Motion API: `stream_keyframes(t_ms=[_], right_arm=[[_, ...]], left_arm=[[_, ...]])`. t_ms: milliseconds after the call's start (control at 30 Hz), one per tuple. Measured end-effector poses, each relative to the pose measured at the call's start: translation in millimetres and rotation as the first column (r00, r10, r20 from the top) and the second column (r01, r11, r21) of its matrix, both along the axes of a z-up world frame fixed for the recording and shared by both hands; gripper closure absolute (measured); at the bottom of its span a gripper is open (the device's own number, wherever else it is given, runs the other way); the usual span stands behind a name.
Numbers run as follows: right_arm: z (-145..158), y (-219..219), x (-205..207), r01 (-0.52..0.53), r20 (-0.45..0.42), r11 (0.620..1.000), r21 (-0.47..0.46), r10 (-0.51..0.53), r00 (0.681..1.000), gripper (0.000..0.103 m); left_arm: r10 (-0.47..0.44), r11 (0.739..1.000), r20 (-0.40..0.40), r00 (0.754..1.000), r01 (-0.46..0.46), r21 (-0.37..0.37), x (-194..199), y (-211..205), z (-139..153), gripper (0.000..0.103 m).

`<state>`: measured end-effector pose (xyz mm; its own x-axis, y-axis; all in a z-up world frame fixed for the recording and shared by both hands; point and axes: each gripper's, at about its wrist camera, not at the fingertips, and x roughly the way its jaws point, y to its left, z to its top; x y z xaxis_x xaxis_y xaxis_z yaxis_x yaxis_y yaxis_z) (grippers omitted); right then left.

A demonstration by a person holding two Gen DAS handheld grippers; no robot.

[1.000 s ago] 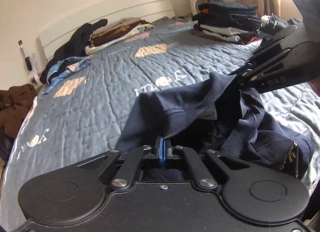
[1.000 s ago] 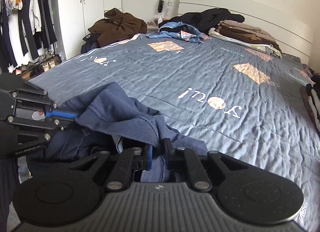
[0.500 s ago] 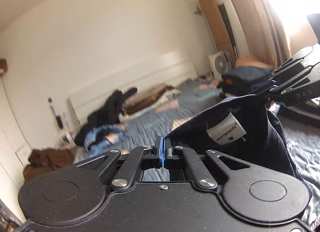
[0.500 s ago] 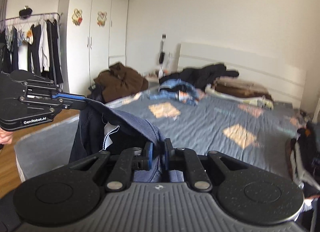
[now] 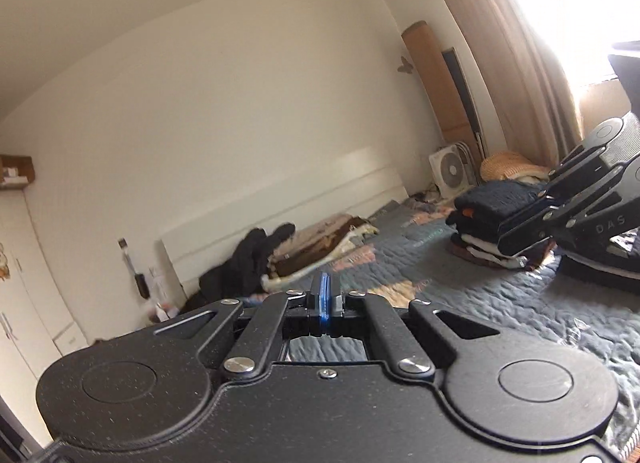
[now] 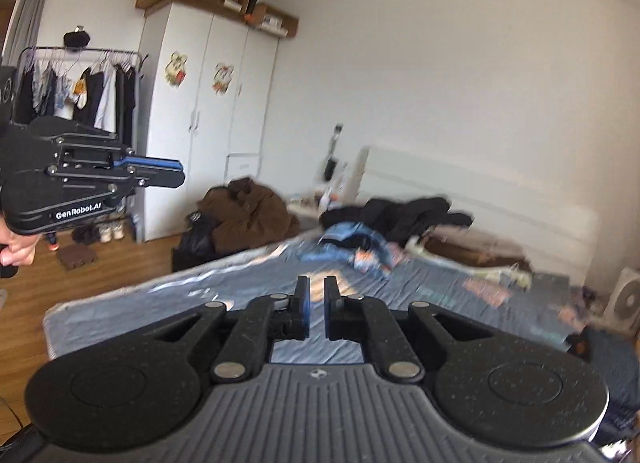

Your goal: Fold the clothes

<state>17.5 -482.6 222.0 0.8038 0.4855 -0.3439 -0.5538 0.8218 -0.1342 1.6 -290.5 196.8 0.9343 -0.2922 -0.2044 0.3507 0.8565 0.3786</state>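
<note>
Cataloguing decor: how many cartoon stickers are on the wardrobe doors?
2. First sticker high on the wardrobe's left door; second sticker high on the middle door. Left claw covers part of the left door, possibly hiding more.

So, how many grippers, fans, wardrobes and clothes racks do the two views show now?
Grippers: 2, the left gripper and the right gripper
Fan: 1
Wardrobe: 1
Clothes rack: 1
Total: 5

Folded stack [image 5: 496, 219] lies on bed [image 5: 500, 303] (fan [image 5: 450, 175] behind).
</note>
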Motion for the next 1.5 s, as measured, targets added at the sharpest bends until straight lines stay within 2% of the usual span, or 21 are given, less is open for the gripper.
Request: stream_keyframes(t_ms=[33, 67, 133, 167, 200, 267, 300, 333, 367, 400, 433, 500, 600, 667, 733, 767, 833, 900, 1033, 1333, 1500], right_arm=[[-13.6, 2.7, 2.2, -0.010, -0.038, 1.000, -0.005, 0.009, 0.999, 0.094], [-27.6, 6.2, 2.9, -0.011, -0.075, 1.000, -0.011, 0.010, 0.997, 0.088], [-54.6, 10.9, 6.1, -0.001, -0.137, 0.999, -0.032, -0.003, 0.991, 0.068], [-67.4, 12.9, 8.8, 0.004, -0.164, 0.999, -0.042, -0.011, 0.986, 0.049], [-75.4, 13.2, 10.0, 0.004, -0.173, 0.999, -0.043, -0.011, 0.985, 0.040], [-91.3, 13.9, 12.2, 0.004, -0.189, 0.999, -0.046, -0.012, 0.982, 0.034], [-99.2, 14.3, 13.3, 0.003, -0.197, 0.999, -0.048, -0.013, 0.980, 0.029], [-107.1, 14.6, 14.4, 0.003, -0.206, 0.999, -0.049, -0.013, 0.979, 0.027], [-115.1, 15.0, 15.5, 0.003, -0.214, 0.999, -0.051, -0.014, 0.977, 0.022], [-123.0, 15.4, 16.7, 0.003, -0.222, 0.999, -0.052, -0.014, 0.975, 0.017], [-130.9, 15.7, 17.8, 0.002, -0.230, 0.999, -0.054, -0.015, 0.973, 0.016], [-146.8, 16.4, 20.0, 0.002, -0.247, 0.998, -0.056, -0.016, 0.969, 0.015], [-170.2, 17.8, 23.5, 0.005, -0.269, 0.998, -0.063, -0.022, 0.963, 0.012], [-179.1, 24.3, 27.6, 0.084, -0.245, 0.990, -0.111, -0.109, 0.963, 0.012], [-187.7, 27.3, 36.2, 0.148, -0.233, 0.974, -0.170, -0.186, 0.955, 0.012], [-192.0, 27.2, 41.8, 0.164, -0.242, 0.969, -0.184, -0.206, 0.948, 0.012], [-197.9, 16.1, 54.3, 0.122, -0.316, 0.988, -0.094, -0.146, 0.938, 0.012], [-204.1, 2.7, 66.9, 0.066, -0.400, 0.998, 0.023, -0.052, 0.915, 0.012], [-217.0, 6.1, 83.6, 0.060, -0.404, 0.997, -0.046, -0.073, 0.912, 0.013], [-252.4, 18.8, 132.0, -0.033, -0.493, 0.995, -0.098, -0.020, 0.870, 0.013], [-270.9, 22.6, 152.8, -0.060, -0.537, 0.993, -0.105, -0.006, 0.844, 0.013]], left_arm=[[-0.003, 1.000, -0.029, 1.000, 0.004, 0.002, 4.4, 1.8, -12.2, 0.103], [-0.002, 1.000, -0.053, 0.999, 0.002, 0.001, 6.0, 1.1, -23.5, 0.103], [0.006, 1.000, -0.108, 0.994, -0.007, -0.011, 11.9, 6.2, -44.7, 0.102], [0.006, 1.000, -0.130, 0.992, -0.007, -0.013, 15.0, 7.1, -54.6, 0.102], [0.012, 1.000, -0.142, 0.990, -0.013, -0.008, 18.9, 10.0, -63.5, 0.102], [0.023, 1.000, -0.164, 0.986, -0.024, -0.003, 26.1, 15.6, -79.1, 0.099], [0.028, 1.000, -0.175, 0.984, -0.028, -0.002, 29.4, 18.3, -85.7, 0.090], [0.032, 0.999, -0.186, 0.982, -0.033, -0.001, 32.7, 21.0, -92.3, 0.065], [0.037, 0.999, -0.196, 0.980, -0.038, -0.001, 36.0, 23.7, -98.9, 0.049], [0.034, 0.999, -0.164, 0.986, -0.034, 0.004, 32.5, 27.3, -104.6, 0.021], [0.031, 1.000, -0.130, 0.991, -0.030, 0.010, 28.6, 31.0, -110.2, 0.008], [0.012, 0.999, -0.084, 0.996, -0.007, 0.049, 22.3, 32.7, -121.4, 0.007], [0.003, 0.999, -0.143, 0.990, 0.005, 0.053, 28.8, 28.7, -136.8, 0.008], [0.001, 0.999, -0.187, 0.982, 0.008, 0.048, 35.3, 27.5, -147.5, 0.016], [0.028, 0.997, -0.210, 0.977, -0.012, 0.077, 43.1, 23.8, -159.9, 0.032], [0.038, 0.995, -0.218, 0.975, -0.018, 0.095, 47.0, 22.7, -166.1, 0.034], [0.031, 0.994, -0.241, 0.970, -0.004, 0.112, 55.1, 22.6, -177.3, 0.040], [0.032, 0.994, -0.279, 0.960, -0.002, 0.107, 67.1, 22.3, -186.5, 0.041], [0.030, 0.996, -0.359, 0.933, 0.001, 0.086, 94.3, 17.7, -203.2, 0.051], [-0.019, 0.989, -0.511, 0.860, 0.091, 0.115, 138.8, -7.4, -248.6, 0.051], [-0.009, 0.978, -0.557, 0.830, 0.124, 0.168, 152.5, -14.6, -278.8, 0.051]])
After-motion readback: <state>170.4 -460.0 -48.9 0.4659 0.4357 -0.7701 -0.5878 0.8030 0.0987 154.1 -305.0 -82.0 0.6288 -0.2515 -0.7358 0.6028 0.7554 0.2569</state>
